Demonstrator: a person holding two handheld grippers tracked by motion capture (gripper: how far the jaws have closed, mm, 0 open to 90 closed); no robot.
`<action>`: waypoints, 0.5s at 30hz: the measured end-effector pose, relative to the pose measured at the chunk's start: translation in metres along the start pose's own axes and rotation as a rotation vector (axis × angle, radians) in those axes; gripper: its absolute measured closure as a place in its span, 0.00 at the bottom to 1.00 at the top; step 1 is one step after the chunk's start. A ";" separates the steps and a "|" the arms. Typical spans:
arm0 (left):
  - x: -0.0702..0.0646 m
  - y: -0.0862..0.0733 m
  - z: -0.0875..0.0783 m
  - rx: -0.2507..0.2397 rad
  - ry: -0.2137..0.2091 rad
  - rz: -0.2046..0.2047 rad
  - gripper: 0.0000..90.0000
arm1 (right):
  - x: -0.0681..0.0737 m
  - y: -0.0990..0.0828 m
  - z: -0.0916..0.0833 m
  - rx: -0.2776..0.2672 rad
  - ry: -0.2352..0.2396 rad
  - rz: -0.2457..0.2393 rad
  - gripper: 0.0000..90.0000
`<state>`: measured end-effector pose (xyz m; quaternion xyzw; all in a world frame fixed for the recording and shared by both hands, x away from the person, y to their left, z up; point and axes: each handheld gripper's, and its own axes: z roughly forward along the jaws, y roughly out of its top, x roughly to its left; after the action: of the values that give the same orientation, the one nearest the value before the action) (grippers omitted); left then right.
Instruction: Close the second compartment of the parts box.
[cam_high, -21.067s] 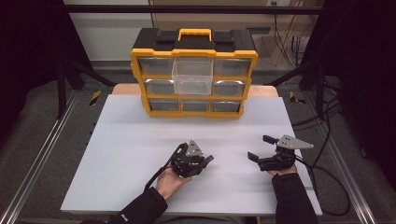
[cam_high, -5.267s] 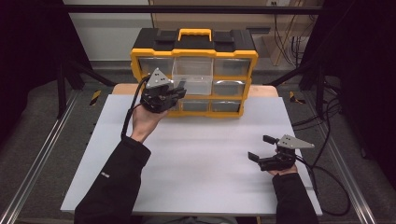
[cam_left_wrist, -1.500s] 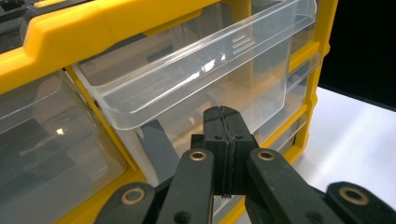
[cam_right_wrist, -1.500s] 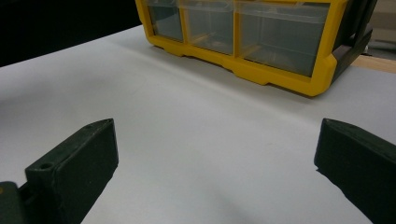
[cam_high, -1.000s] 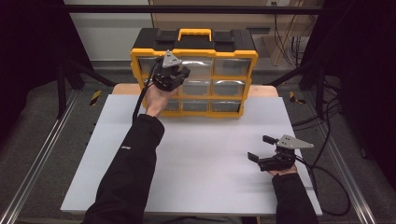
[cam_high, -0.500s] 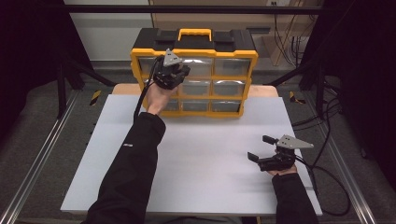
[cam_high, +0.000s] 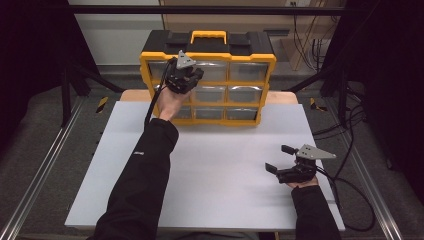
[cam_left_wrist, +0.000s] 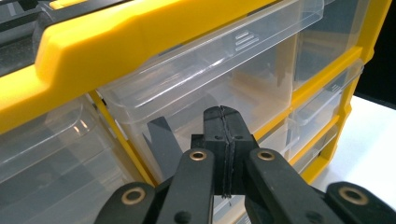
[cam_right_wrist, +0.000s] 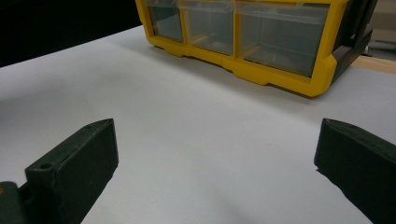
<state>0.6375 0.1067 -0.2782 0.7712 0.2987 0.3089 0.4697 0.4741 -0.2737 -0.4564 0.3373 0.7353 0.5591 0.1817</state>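
Left tool (cam_left_wrist: 223, 140), jaws pressed fully together with nothing between them, is raised level against the front of the clear plastic drawer (cam_left_wrist: 210, 79) in the top row of the yellow-and-black plastic drawer organiser (cam_high: 208, 80), its tip at or just short of the drawer face directly ahead. Right tool (cam_high: 280, 162) rests on the white table (cam_high: 210, 170) with jaws spread wide and empty, the organiser well ahead of it.

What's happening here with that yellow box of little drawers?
A person at a white table holds a two-jaw gripper in each hand. The left gripper, jaws shut with nothing between them, is held up at the front of a clear top-row drawer of the yellow organizer. The right gripper sits open near the table's right side.
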 end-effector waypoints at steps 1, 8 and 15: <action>0.000 0.000 0.000 0.002 0.000 -0.001 0.99 | 0.000 0.000 0.000 0.000 0.000 0.000 0.00; 0.000 0.001 0.001 0.011 0.007 0.004 0.99 | 0.000 0.000 0.000 0.000 0.001 0.001 0.00; 0.000 -0.003 -0.004 0.014 -0.008 -0.015 0.99 | 0.000 0.000 0.000 -0.001 0.001 0.002 0.00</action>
<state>0.6338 0.1100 -0.2790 0.7734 0.3047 0.3001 0.4680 0.4741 -0.2738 -0.4564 0.3375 0.7347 0.5598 0.1813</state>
